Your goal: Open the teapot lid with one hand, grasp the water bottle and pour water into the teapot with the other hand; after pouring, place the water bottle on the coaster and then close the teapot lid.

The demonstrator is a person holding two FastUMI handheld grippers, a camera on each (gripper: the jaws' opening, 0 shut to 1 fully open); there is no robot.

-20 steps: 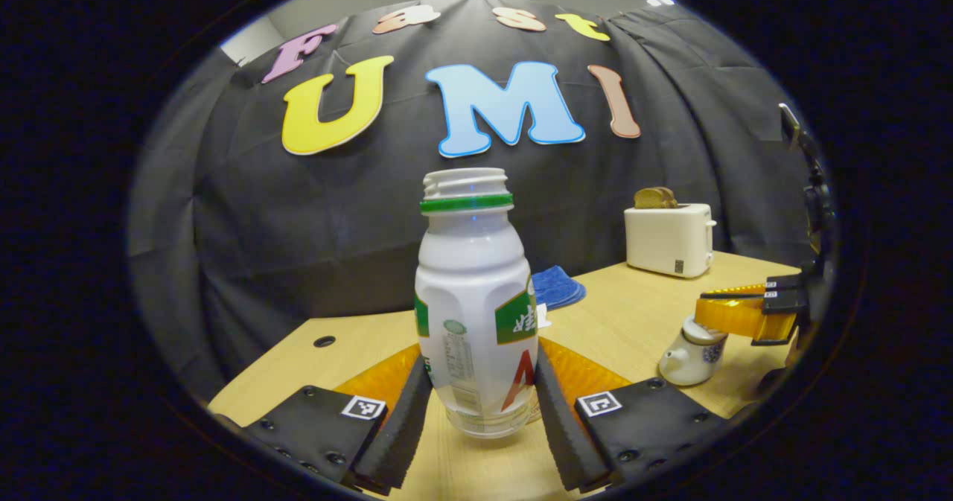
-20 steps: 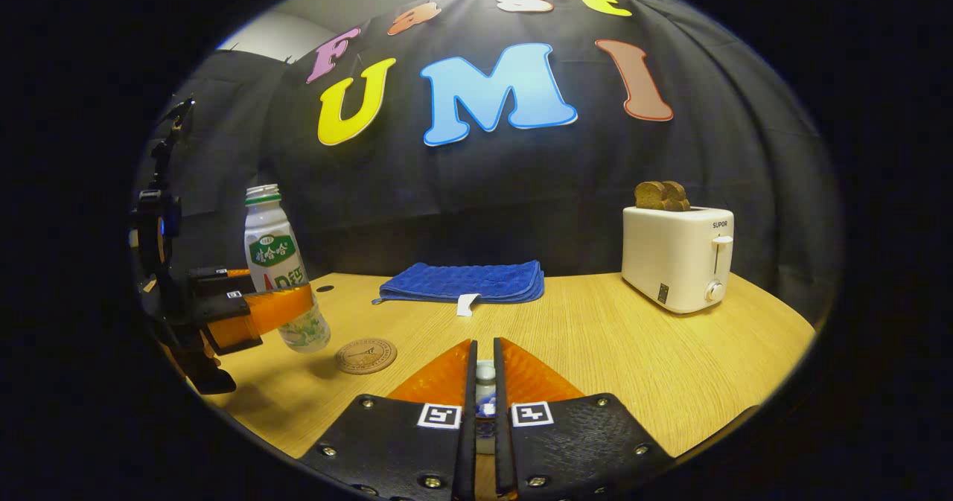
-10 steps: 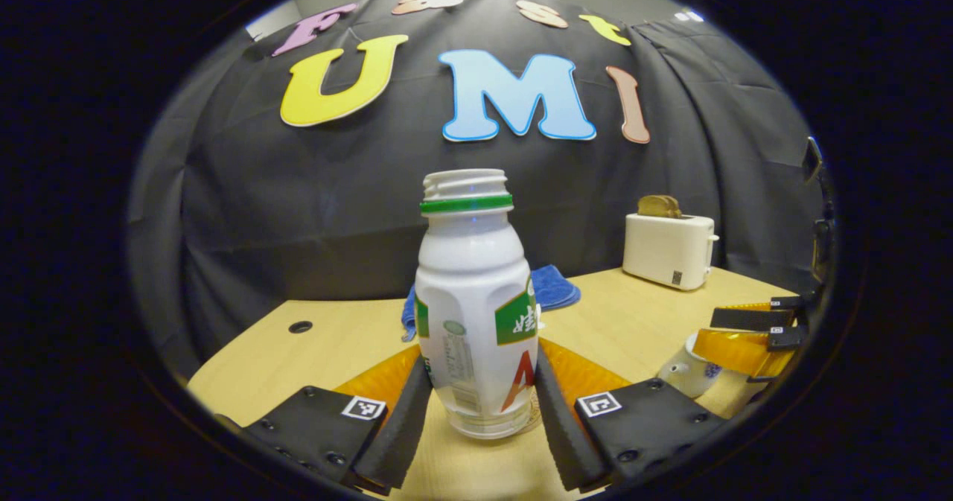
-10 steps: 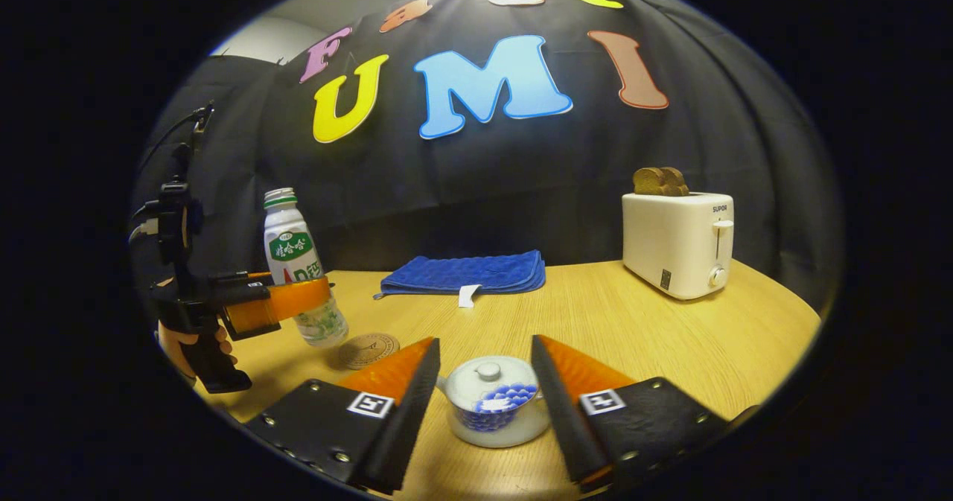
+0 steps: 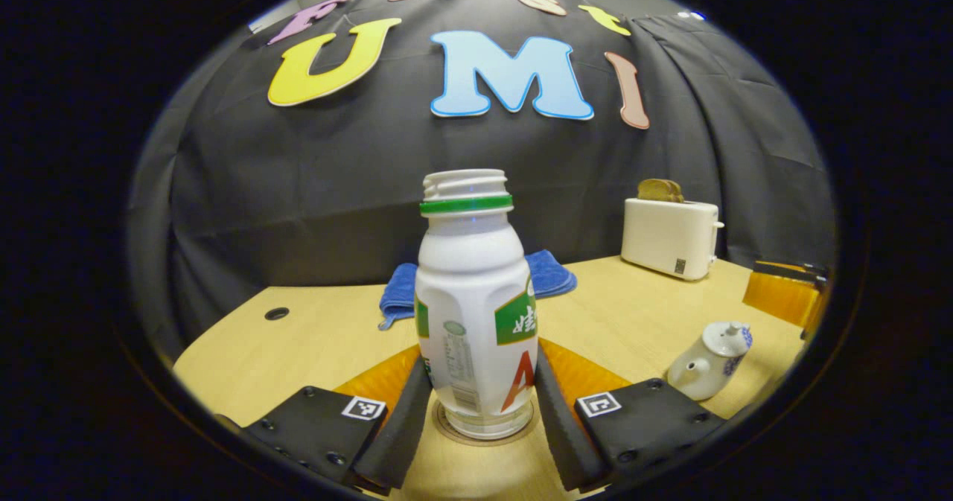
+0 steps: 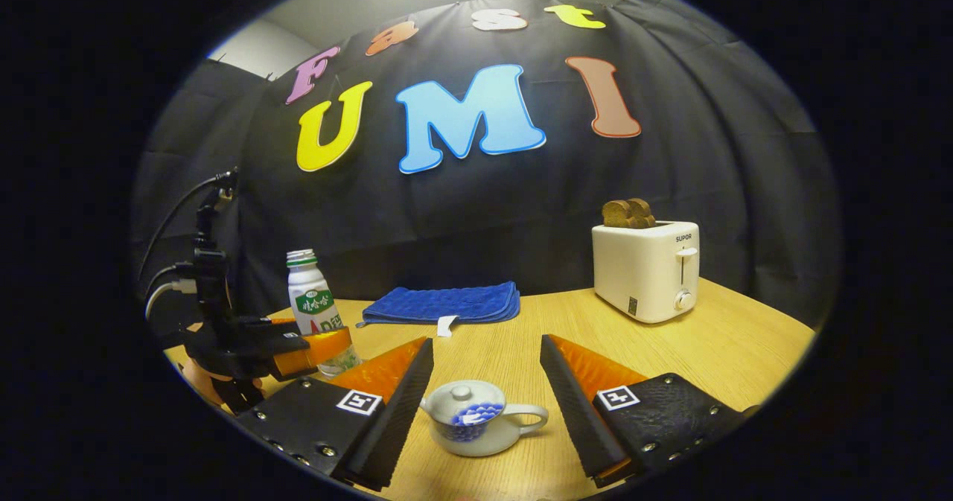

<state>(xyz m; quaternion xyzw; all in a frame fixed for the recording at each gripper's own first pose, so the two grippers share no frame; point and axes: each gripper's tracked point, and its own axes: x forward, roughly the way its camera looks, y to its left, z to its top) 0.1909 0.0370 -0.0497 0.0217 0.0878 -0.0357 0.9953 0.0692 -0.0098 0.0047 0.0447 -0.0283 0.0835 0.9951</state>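
Bottle [image 5: 473,315] upright apparently on coaster [image 5: 484,432], teapot [image 6: 472,426] to its right, cloth [image 6: 441,304] behind

"SUPOR" on the toaster [image 6: 646,270]; a large red "A" on the water bottle [image 5: 472,315].

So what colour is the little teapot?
The teapot is white with a blue wave-like pattern on its side. It shows best in the right gripper view.

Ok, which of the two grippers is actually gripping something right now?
The left gripper: it is closed on the water bottle standing on the coaster. The right gripper is open, straddling the teapot.
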